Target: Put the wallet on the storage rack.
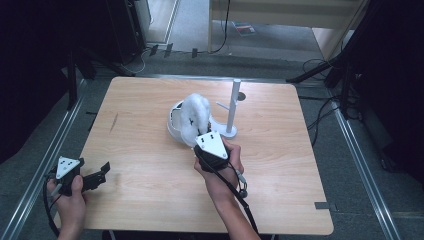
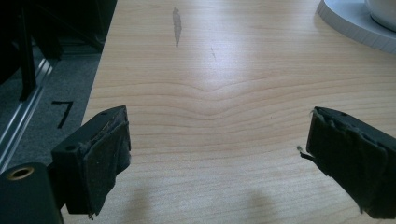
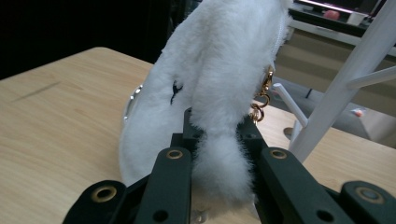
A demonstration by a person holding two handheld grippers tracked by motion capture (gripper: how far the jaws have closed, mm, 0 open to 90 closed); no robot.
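From above, the pale wooden surface (image 1: 150, 150) sits on a grey floor with metal rails at either side and dark equipment around it. Near its middle the right tongs (image 1: 204, 136), under their grey three-cornered plate, grip the fluffy white bag (image 1: 192, 117), which rises just ahead of them. Just beyond and to the right of those tongs stands a white peg stand (image 1: 232, 107) on a round base. The left tongs (image 1: 102, 172) wait well apart, at the near left edge, with nothing in them. The right hand hides the exact grip from here.

Along the left tongs (image 2: 219, 154), the two black padded jaws stand wide apart over bare wood grain, holding nothing. Their pad covering looks frayed. Far ahead to the right, a smooth white rounded object (image 2: 359, 23) is cut off at the corner; I can't tell what part it is. A dark smear (image 2: 177, 25) marks the wood ahead.

Along the right tongs (image 3: 219, 163), the jaws are pinched tight on a strip of plush white fur from the bag (image 3: 210, 70), which fills the space directly ahead. A small gold clasp (image 3: 262, 95) dangles beside the fur. The stand's slim white post (image 3: 345, 79) rises to the right, its top cut off.
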